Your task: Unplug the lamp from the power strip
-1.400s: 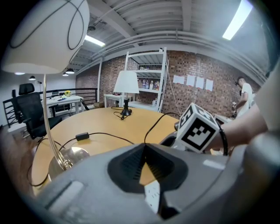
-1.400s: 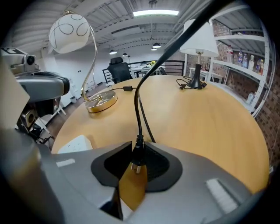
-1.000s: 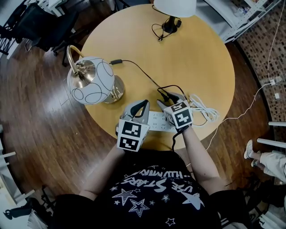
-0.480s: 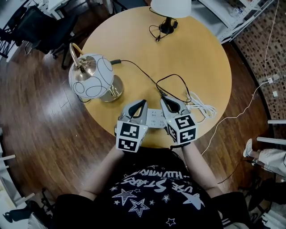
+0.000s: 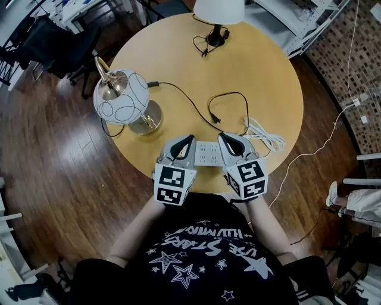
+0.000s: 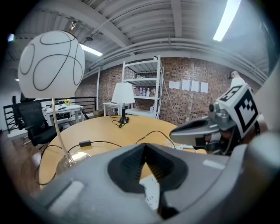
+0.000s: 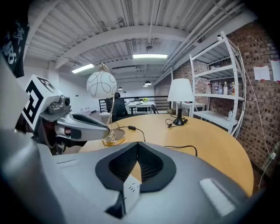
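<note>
Lamp (image 5: 122, 102): upright near counter (image 5: 262, 77) edge. Its plug (image 5: 215, 120) lies loose, apart from power strip (image 5: 207, 153). Left hand-held gripper (image 5: 190, 139) and right hand-held gripper (image 5: 222, 137): both closed, empty, flanking strip.

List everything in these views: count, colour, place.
table: 1, tan, round, centre
globe lamp: 1, white with black lines, brass base, table's left
lamp cord: 1, black, runs from the globe lamp, ends mid-table
plug: 1, black, lying free on the table
shade lamp: 1, white shade, black base, far edge
power strip: 1, white, near edge, between the claws
strip cord: 1, white, coiled right of the strip
chair: at least 1, black, upper left
shelf: 1, white, by the brick wall
left claw: 1, grey, shut
right claw: 1, grey, just closed, nothing between
</note>
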Tool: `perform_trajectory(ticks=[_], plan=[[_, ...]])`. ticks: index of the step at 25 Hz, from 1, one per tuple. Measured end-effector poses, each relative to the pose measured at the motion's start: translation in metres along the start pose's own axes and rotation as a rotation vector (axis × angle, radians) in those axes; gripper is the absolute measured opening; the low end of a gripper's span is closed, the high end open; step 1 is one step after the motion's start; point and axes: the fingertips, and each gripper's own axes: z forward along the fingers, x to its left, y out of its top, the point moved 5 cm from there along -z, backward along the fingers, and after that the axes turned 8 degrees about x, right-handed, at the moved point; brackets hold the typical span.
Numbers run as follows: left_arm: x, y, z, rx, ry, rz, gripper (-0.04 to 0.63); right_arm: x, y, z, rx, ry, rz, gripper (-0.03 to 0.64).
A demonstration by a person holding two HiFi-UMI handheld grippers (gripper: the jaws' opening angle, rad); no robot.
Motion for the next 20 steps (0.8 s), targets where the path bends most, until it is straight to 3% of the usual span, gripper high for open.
perform_trajectory(ticks=[20], plan=[[-0.022, 0.004, -0.023, -0.048, -0.009, 0.004, 0.002, 0.002, -0.002, -0.052, -0.050, -0.060, -0.005, 0.008]])
